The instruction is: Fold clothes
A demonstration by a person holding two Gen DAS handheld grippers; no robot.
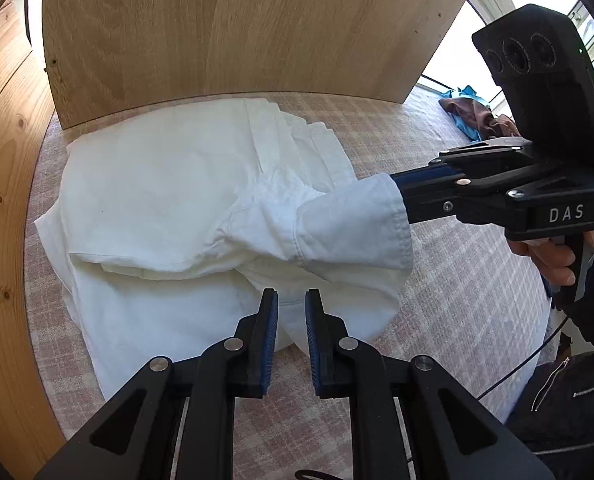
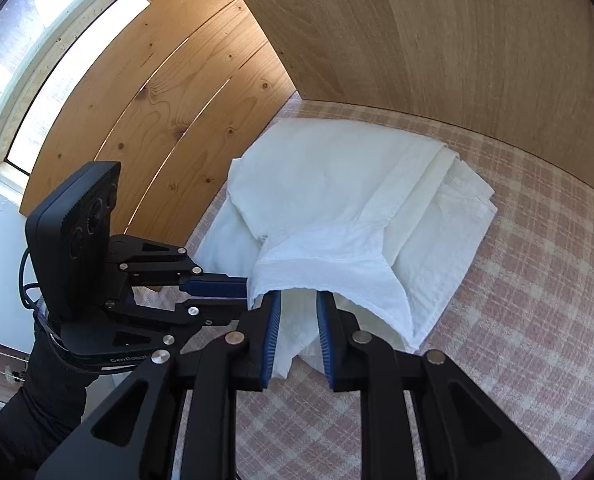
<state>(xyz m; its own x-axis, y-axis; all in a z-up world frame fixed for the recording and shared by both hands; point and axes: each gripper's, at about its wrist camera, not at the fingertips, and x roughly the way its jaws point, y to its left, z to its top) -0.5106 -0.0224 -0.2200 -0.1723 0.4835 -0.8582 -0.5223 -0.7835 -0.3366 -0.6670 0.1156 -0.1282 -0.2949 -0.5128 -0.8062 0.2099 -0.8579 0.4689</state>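
Note:
A white shirt (image 1: 157,200) (image 2: 329,184) lies partly folded on a pink checked bedcover (image 1: 457,280) (image 2: 517,280). One sleeve (image 1: 353,228) (image 2: 321,264) is lifted off the pile. My right gripper (image 2: 297,300) is shut on that sleeve; cloth hangs between its blue pads and drapes over its tips. In the left wrist view its fingers (image 1: 417,178) reach in from the right, and the cuff hides their tips. My left gripper (image 1: 291,296) hovers over the shirt's near edge with a narrow gap and nothing pinched. In the right wrist view its fingers (image 2: 217,285) run under the sleeve.
A light wooden panel (image 1: 237,32) (image 2: 457,40) stands right behind the shirt. A pine board wall (image 1: 1,140) (image 2: 157,100) closes the left side. A heap of brown and blue clothes (image 1: 473,114) lies far right. A hand (image 1: 549,256) holds the right gripper's handle.

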